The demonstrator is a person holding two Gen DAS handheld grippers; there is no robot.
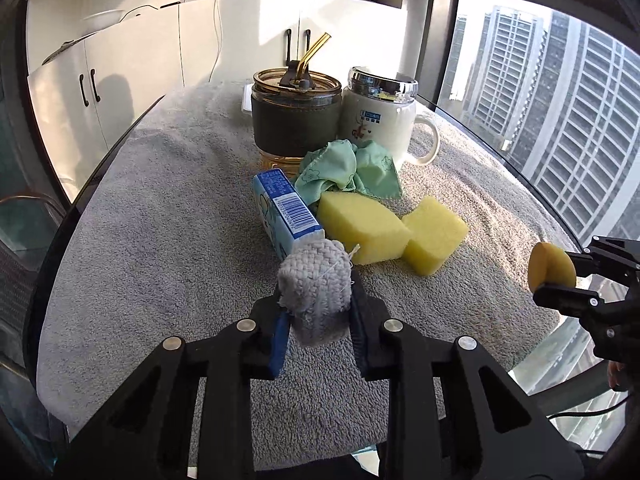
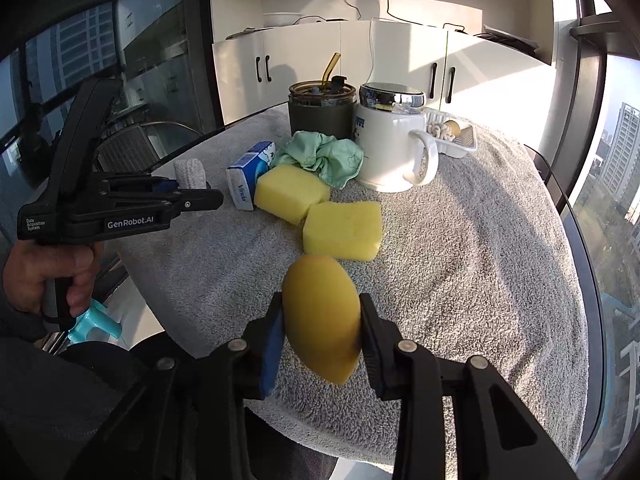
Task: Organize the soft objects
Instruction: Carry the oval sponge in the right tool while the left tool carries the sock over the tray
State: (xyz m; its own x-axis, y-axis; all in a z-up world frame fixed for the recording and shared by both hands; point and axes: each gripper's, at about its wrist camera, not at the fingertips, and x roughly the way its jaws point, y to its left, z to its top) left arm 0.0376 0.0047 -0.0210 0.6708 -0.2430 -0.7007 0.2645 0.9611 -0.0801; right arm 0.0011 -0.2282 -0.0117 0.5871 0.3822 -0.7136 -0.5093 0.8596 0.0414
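Gleaming yellow round sponge [image 2: 322, 326], pinched

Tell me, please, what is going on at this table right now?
A person is sorting soft things with two tools. The left hand-held gripper is shut on a grey woven cloth; the right hand-held gripper clamps a round yellow sponge. Two yellow sponge blocks, a tissue pack and a green cloth lie on the towel-covered table.

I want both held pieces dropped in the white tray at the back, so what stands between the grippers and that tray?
The white mug and dark tumbler stand in front of the tray, with two yellow sponges, green cloth and tissue pack nearer. A path to the right of the mug looks clear.
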